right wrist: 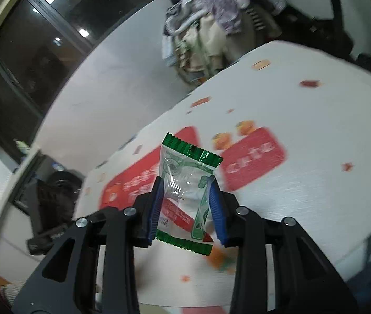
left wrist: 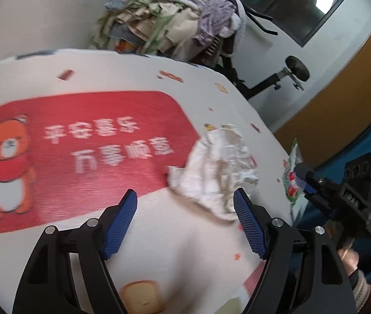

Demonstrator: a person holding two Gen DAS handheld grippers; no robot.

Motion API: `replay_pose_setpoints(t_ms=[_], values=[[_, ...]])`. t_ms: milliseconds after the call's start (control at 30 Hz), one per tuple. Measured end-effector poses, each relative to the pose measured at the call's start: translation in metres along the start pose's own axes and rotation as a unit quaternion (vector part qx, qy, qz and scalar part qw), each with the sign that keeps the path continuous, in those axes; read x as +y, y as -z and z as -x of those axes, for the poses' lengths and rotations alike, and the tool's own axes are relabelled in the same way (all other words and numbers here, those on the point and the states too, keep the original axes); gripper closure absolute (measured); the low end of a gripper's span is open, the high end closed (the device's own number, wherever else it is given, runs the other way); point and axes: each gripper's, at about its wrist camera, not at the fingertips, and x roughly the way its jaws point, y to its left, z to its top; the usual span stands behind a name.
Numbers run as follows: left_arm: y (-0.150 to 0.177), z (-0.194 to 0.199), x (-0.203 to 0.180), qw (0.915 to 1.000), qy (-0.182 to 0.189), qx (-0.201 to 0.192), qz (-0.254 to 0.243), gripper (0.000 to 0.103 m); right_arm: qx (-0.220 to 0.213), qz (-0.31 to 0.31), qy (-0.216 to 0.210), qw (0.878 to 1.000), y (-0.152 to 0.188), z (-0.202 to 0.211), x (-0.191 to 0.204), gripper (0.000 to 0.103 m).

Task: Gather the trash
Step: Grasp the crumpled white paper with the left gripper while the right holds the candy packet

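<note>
Two handheld grippers work over a white table (left wrist: 159, 235) printed with a red bear panel. Right gripper (right wrist: 185, 183) pinches a clear, green-edged snack wrapper (right wrist: 185, 191) between its blue pads, lifted off the tabletop, likely for carrying to a bin. Left gripper (left wrist: 185, 198) stands wide with nothing between its jaws, aimed just short of a crumpled white tissue (left wrist: 216, 167), apparently the next pickup.

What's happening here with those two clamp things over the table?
A person is clearing trash from the table with two handheld grippers. The right gripper grips a clear green-edged wrapper lifted off the table. The left gripper is open, with the crumpled white tissue just beyond its fingertips, not yet grasped.
</note>
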Motion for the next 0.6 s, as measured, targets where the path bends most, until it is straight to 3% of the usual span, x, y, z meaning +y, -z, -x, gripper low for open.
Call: replay_pose_setpoints(t_ms=[133,267,333,433,467,500,600], values=[[-0.007,-0.029,-0.010,0.9995,0.018,0.013,0.024,0.034,-0.011,0.013,0.035,0.999,0.004,0.010,-0.011,0.066],[-0.022,-0.052,-0.029,0.9997,-0.004,0.012,-0.021,0.036,-0.024,0.042,0.061,0.997,0.005,0.016,-0.013,0.066],[-0.027,-0.069,-0.034,0.9983,-0.014,0.040,-0.041,0.030,-0.031,0.051,0.070,0.996,0.004,0.021,-0.015,0.066],[-0.026,-0.086,-0.032,0.9966,-0.039,0.059,-0.041,0.031,-0.035,0.044,0.071,0.996,0.004,0.024,-0.020,0.066],[-0.026,-0.088,-0.032,0.9964,-0.044,0.058,-0.044,0.041,-0.035,0.041,0.071,0.996,0.004,0.024,-0.023,0.066],[-0.025,-0.088,-0.032,0.9960,-0.050,0.058,-0.047,0.071,-0.034,0.039,0.071,0.996,0.005,0.026,-0.024,0.066],[-0.020,-0.082,-0.031,0.9950,-0.053,0.067,-0.053,0.079,-0.034,0.038,0.071,0.996,0.008,0.031,-0.024,0.066]])
